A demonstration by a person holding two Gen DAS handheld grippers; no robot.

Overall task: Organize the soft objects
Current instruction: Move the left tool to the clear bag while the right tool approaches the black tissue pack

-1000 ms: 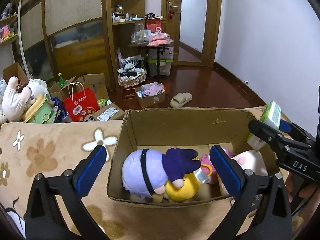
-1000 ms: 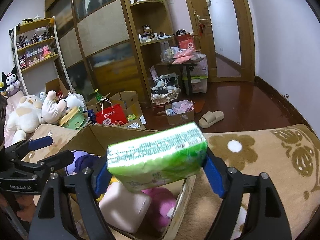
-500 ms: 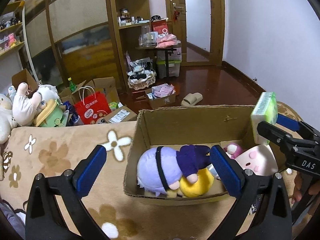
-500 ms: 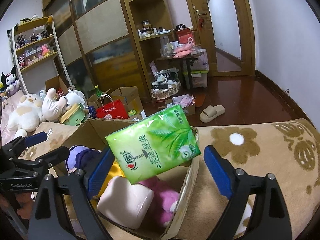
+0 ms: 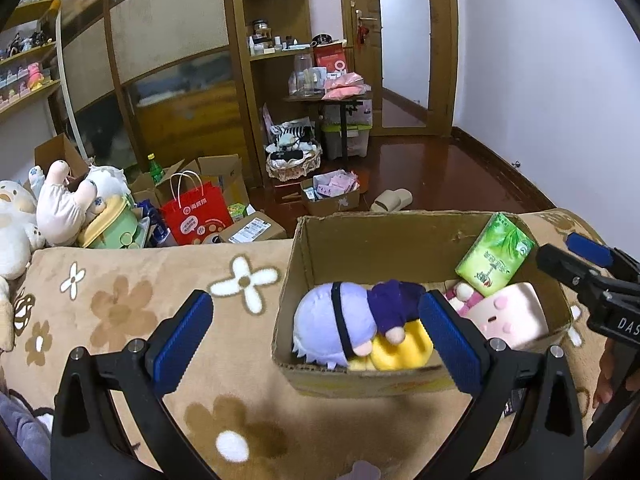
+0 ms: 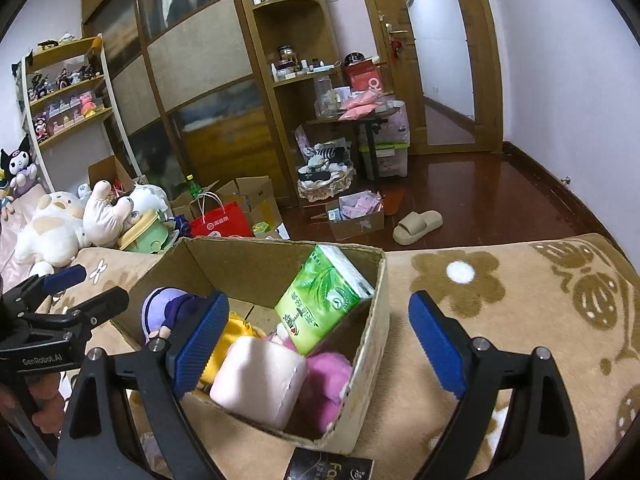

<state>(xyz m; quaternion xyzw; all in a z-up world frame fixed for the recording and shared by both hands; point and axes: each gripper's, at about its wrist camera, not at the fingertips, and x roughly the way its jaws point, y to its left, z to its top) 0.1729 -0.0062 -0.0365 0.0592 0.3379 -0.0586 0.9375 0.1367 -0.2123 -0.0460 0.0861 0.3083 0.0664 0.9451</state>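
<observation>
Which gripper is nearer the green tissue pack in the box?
Right. The right gripper hangs open just beside the green tissue pack; the left gripper, also open, sits across the cardboard box.

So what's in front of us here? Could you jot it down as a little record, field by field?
surface: beige flowered blanket
container: open cardboard box on the blanket
in the box: purple plush, yellow plush, pink cube plush, pink toy
tissue pack: green, tilted, leaning in the box's corner on the toys
left gripper: open, empty, near the box
right gripper: jaws just opened, nothing between them, over the box's edge
background: plush toys, red bag, slipper on the floor
</observation>
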